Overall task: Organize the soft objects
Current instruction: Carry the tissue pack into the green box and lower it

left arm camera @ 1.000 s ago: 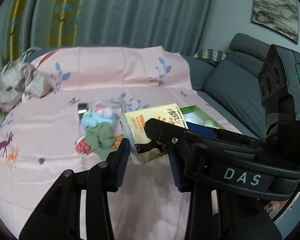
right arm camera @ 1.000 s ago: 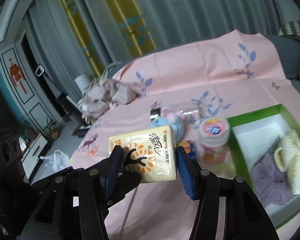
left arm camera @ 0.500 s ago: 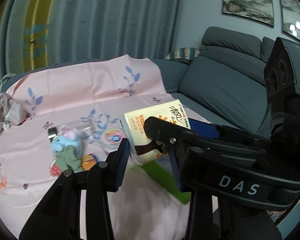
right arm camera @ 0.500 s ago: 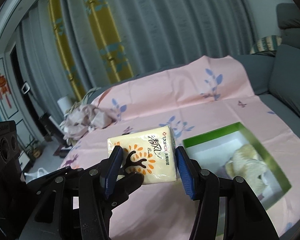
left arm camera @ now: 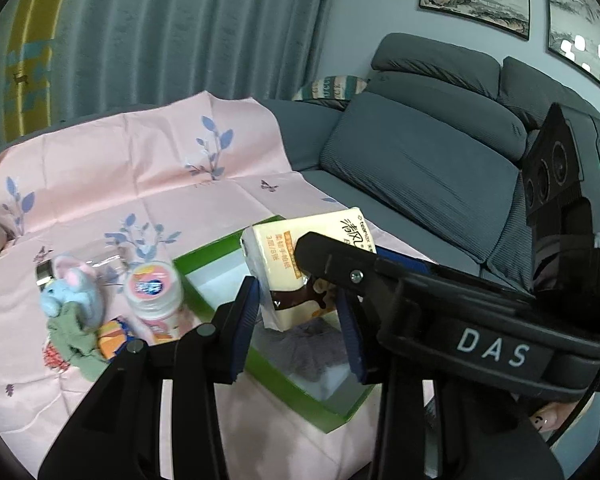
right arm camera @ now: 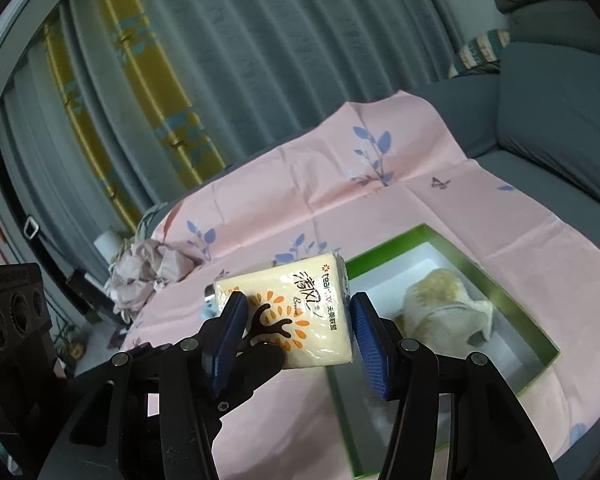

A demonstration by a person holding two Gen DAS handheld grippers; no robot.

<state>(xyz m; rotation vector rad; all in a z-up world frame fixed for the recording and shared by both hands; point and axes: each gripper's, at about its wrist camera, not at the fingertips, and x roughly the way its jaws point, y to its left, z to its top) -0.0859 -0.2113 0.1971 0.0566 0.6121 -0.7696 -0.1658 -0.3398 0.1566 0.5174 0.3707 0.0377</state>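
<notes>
You have carried the tissue pack [right arm camera: 296, 320] off the open pink sheet [left arm camera: 140, 168], where it hung beside the toys a second ago. It now hangs over the near-left corner of the green box [left arm camera: 292, 384], so in my judgement the carry is nearly done and only the lowering and letting go remain. The grey sofa [left arm camera: 420, 152] behind has ribbed, padded cushions. The sheet is thin and creased along fold lines, printed with blue leaves. The box is a shallow rectangle of stiff card, green on the walls and white inside. Your right claw [right arm camera: 298, 308] is clamped on the pack, a blue pad on each narrow side. The pack is a cream block in glossy film, and the film looks slippery. Your left claw [left arm camera: 296, 288] flanks the pack's lower end with its pads apart; I cannot tell whether they press on it. Inside the box lie a cream fleecy bundle [right arm camera: 440, 304] and a purple fuzzy cloth [left arm camera: 312, 344], both limp and shapeless. Left on the sheet are a round plastic jar [left arm camera: 154, 296] with a pink lid, a small blue-and-pink plush toy [left arm camera: 72, 292] and a crumpled green cloth [left arm camera: 72, 336].
</notes>
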